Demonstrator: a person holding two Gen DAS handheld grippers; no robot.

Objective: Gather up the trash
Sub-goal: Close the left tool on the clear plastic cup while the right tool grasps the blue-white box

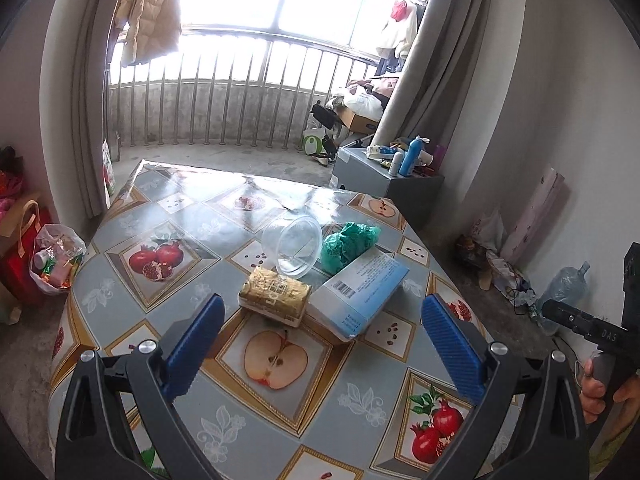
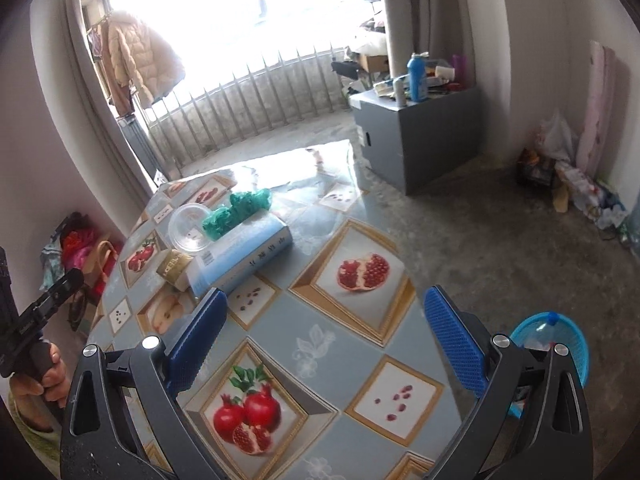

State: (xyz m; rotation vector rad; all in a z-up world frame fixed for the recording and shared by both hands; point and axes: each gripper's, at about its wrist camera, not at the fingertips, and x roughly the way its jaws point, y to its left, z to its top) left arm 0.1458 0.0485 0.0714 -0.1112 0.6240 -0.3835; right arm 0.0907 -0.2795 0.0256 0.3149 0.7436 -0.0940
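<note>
Trash: cup (image 1: pixel 294 246), green bag (image 1: pixel 349 243), gold pack (image 1: pixel 275 293), box (image 1: pixel 359 291), clustered mid-desk (image 1: pixel 120 280).
Cup: light, thin, probably crushable; pinch rim.
Bag: soft.
Left tongs (image 1: pixel 322 346): released, empty.
Right tongs (image 2: pixel 326 342): released, empty.

I read "DAS" on the right gripper (image 1: pixel 600 332); print on the blue box (image 1: pixel 360 294) is perhaps too small.

We see a grey-blue oilcloth table (image 1: pixel 192 292) patterned with gold-framed red pomegranates and halved apples. On it lie a crumpled green plastic bag (image 1: pixel 348 244), a pale blue box (image 1: pixel 360 292) and a gold foil packet (image 1: pixel 275 293).
</note>
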